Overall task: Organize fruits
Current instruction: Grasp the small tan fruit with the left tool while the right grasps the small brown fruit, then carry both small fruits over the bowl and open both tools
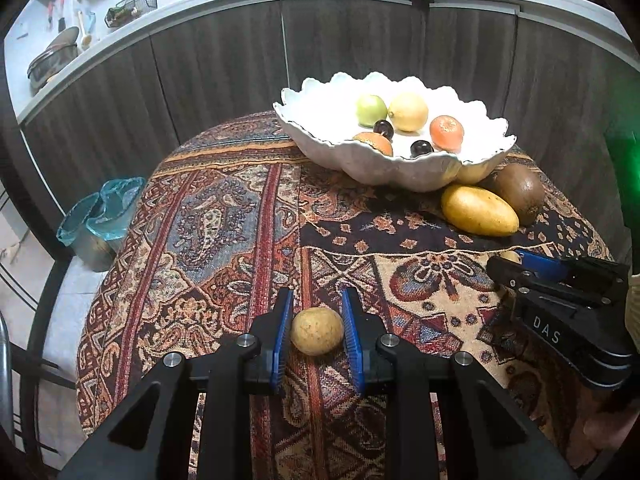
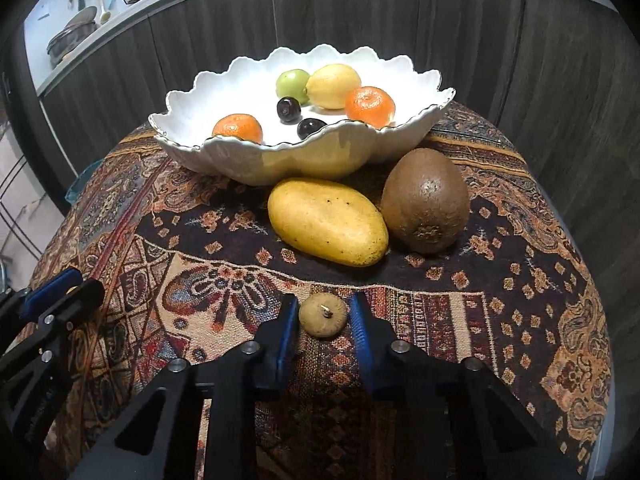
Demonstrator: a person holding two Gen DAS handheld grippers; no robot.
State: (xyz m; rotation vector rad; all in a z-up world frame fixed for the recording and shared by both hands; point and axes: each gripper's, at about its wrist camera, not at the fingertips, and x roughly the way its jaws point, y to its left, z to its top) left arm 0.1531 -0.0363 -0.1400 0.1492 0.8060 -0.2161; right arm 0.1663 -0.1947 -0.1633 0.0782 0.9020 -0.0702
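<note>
My left gripper [image 1: 317,297] is shut on a small round tan fruit [image 1: 317,331] that rests on the patterned tablecloth, its blue pads pressed against both sides. My right gripper [image 2: 324,300] is shut on a smaller tan fruit with a stem stub [image 2: 323,315], also on the cloth. Each gripper shows in the other's view: the right gripper [image 1: 505,265] at the right edge, the left gripper [image 2: 66,286] at the left edge. Behind them a white scalloped bowl [image 1: 400,180] [image 2: 304,160] holds a green fruit, a lemon, two oranges and two dark plums.
A yellow mango [image 2: 328,222] [image 1: 478,211] and a brown kiwi-like fruit [image 2: 426,200] [image 1: 520,190] lie side by side on the cloth, just in front of the bowl. The round table's edge drops off at left. Dark cabinet fronts stand behind it.
</note>
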